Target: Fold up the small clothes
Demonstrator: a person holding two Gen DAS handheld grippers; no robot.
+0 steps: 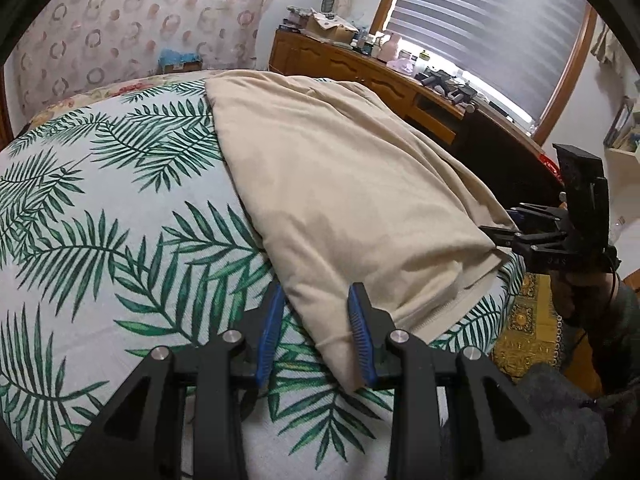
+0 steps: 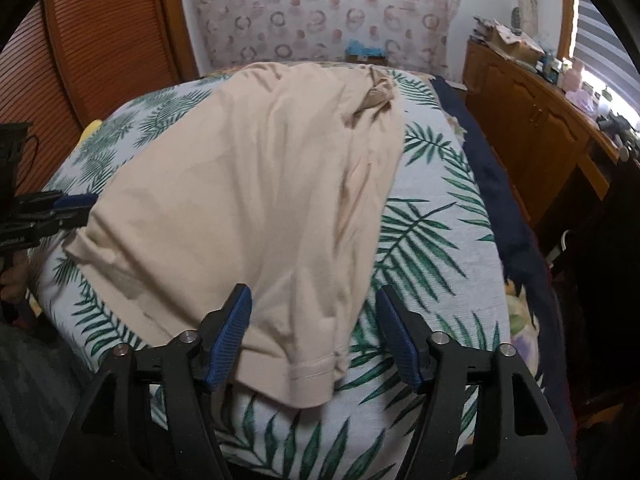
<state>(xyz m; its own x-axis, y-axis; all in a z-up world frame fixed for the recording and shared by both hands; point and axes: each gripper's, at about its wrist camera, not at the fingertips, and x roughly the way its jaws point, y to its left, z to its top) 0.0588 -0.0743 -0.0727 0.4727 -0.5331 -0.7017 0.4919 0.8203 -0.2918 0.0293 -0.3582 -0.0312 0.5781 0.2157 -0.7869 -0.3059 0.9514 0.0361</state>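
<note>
Lying on the palm-print bed cover, the beige garment runs its long axis from lower centre to upper frame, one near corner between the spread left tool, the other between the spread right tool.

Home bedroom: bed, dresser

The beige garment is soft, matt knit cloth; the leaf-print bedspread is coarser woven cloth. Gripper pads are ribbed blue rubber on matt black plastic; the dresser is glossy wood.
</note>
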